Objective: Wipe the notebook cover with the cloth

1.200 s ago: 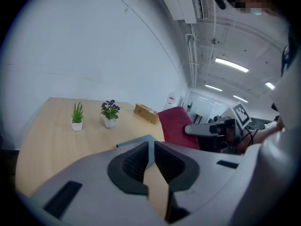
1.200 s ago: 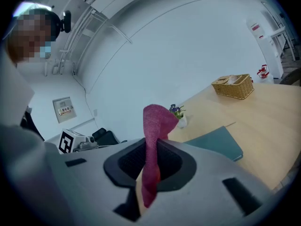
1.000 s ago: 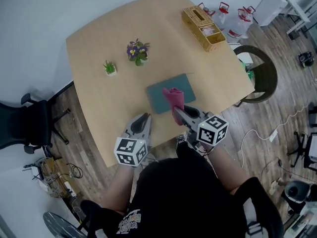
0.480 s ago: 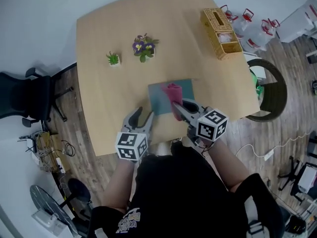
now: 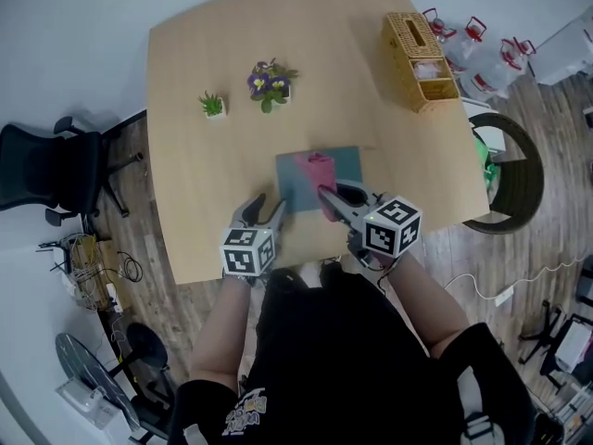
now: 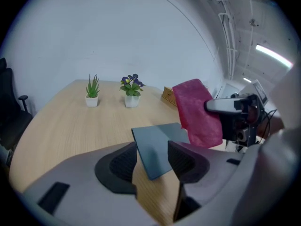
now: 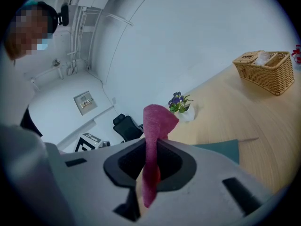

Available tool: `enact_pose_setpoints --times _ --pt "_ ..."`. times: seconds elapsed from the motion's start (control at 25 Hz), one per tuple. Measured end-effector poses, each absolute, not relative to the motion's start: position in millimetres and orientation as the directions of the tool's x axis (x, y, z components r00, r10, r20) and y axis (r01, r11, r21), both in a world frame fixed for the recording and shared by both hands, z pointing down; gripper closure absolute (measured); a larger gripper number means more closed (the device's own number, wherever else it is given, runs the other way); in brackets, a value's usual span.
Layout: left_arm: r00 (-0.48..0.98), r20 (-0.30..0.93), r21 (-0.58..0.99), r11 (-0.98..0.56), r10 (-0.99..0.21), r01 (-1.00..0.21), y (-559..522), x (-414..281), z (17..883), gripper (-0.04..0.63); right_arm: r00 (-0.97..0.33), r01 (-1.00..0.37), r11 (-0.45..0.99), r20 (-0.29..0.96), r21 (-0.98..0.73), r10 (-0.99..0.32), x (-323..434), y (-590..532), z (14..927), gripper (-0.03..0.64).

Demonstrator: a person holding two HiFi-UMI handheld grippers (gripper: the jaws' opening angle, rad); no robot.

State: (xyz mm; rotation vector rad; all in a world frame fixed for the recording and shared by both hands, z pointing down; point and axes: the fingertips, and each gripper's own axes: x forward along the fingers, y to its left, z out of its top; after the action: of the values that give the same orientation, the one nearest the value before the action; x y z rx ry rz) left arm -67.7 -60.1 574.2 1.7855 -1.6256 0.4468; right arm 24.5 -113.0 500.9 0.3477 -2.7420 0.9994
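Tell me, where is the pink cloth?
In the head view, the pink cloth is pinched in the right gripper, over the teal notebook, near the front edge of the table.

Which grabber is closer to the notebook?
Right. The right gripper holds the pink cloth over the notebook's near part. The left gripper, jaws just opening with nothing between them, sits off the notebook's near-left corner.

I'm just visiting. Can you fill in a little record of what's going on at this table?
Notebook: teal, flat on the table, near side
Cloth: pink, hanging over the notebook
Right gripper: shut on the cloth
Left gripper: jaws just opening, gripping nothing, by the notebook's corner
Also there: small green plant, purple-flowered plant, wicker basket
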Motion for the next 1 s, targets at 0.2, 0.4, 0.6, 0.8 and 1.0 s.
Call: enact_pose_setpoints --times 0.2,0.4,0.6,0.8,1.0 --pt "0.211 0.690 0.267 -0.027 -0.692 -0.963 -76.9 -68.3 599.5 0.396 -0.943 -0.312 0.742 0.290 -0.594 -0.164 14.1 -123.7 508.4 0.560" --pt "0.264 0.727 0.289 -0.067 -0.634 -0.955 -86.7 -68.8 625.6 0.397 -0.925 -0.352 0.744 0.333 -0.567 -0.184 -0.1 -134.7 518.9 0.560" --pt "0.320 0.745 0.325 -0.099 -0.585 -0.940 -90.9 -70.8 644.1 0.440 -0.892 -0.388 0.779 0.412 -0.493 -0.183 -18.8 -150.1 536.4 0.560" --pt "0.383 0.727 0.381 -0.129 -0.570 -0.915 -89.5 -70.2 646.1 0.449 -0.845 -0.377 0.851 0.511 -0.364 -0.156 -43.2 -162.0 554.3 0.560" --pt "0.404 0.727 0.401 -0.133 -0.556 -0.906 -89.9 -71.2 647.2 0.460 -0.774 -0.308 0.924 0.624 -0.226 -0.105 -73.4 -166.2 582.7 0.560"
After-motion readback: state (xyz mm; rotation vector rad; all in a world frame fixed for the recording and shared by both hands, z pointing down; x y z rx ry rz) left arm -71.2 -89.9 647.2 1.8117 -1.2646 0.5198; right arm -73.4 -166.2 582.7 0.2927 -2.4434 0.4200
